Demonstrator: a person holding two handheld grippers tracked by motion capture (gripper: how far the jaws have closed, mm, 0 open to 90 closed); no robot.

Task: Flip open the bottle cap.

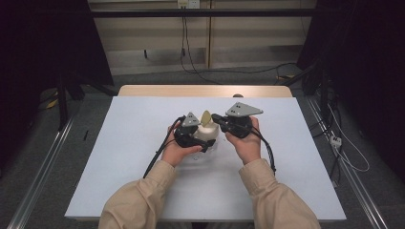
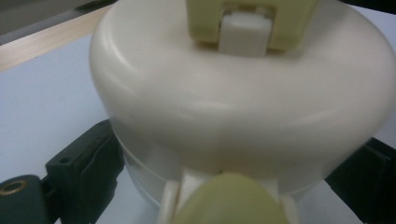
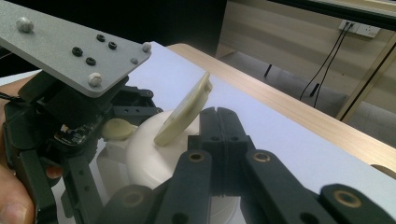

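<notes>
The jar [image 1: 207,133] stands on the table [image 1: 133,157] near its middle, between the two tools. The left tool [image 1: 203,143] has its jaws spread round the jar's lower body – in the left gripper view one black jaw sits on each side of the cream wall, close against it, so the tool pinches the jar. The right tool [image 1: 216,117] comes in from the other side at lid height; its jaws are pressed together, nothing between them, and in the right gripper view their tips lie just beside the flap [image 3: 184,109], at the top of the lid [image 3: 149,149]. Whether the tips touch the flap I cannot tell.

The lid is a broad cream dome seated on the jar. Its yellowish flap stands tilted up from the lid, hinged at a pale clip seen at the top of the left gripper view. A small yellowish knob [image 3: 116,128] shows on the jar's side next to the left tool. What is inside the jar is hidden.

Both hands hold the tools close together. The white table has plenty of bare room to the left, to the right and toward the person – the far edge, with its wooden strip [image 1: 205,90], lies well apart from the jar
</notes>
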